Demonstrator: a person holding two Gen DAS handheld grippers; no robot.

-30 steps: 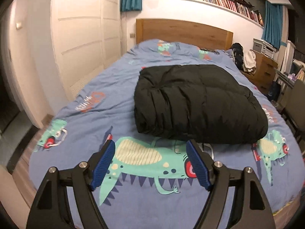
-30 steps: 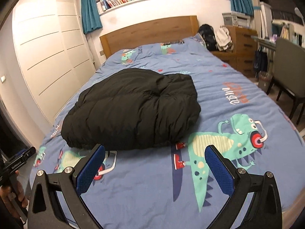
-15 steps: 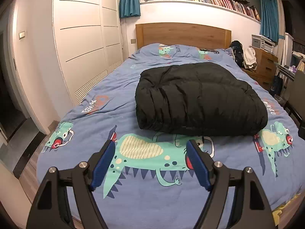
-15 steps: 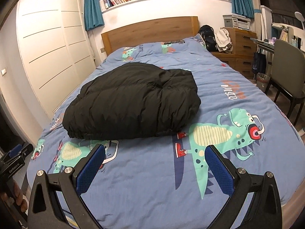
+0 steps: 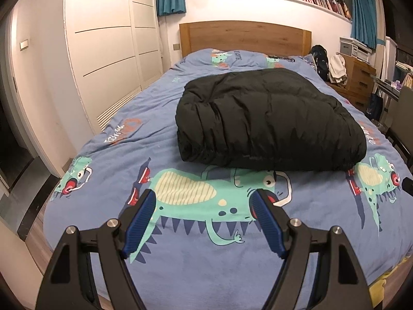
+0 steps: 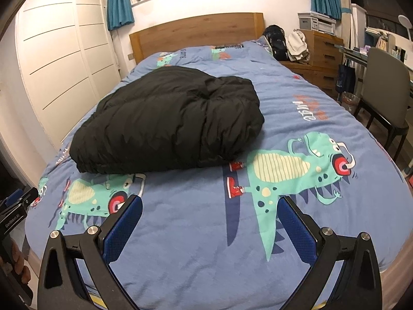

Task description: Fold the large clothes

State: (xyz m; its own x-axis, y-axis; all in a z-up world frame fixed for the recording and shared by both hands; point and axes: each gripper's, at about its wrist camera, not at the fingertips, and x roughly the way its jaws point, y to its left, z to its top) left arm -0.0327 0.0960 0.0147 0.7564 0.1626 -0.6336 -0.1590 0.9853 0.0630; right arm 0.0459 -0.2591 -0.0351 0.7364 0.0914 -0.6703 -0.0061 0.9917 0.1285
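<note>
Already folded, the black jacket (image 5: 268, 124) lay centre-frame w/ long axis sideways, well ahead of left gripper (image 5: 204, 222) & right gripper (image 6: 210, 226); both gaped, empty, neither nearer.

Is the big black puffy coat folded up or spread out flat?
Folded up. The black puffer coat sits on the dinosaur bedspread as one thick, rounded bundle, with layered edges showing at its front and no sleeves sticking out.

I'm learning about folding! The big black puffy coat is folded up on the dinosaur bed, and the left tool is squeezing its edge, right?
Not quite. The left tool is open and holds nothing; it hangs over the dinosaur bed, short of the black puffy coat. The left wrist view shows the gap. The coat does lie folded up on the bed.
</note>
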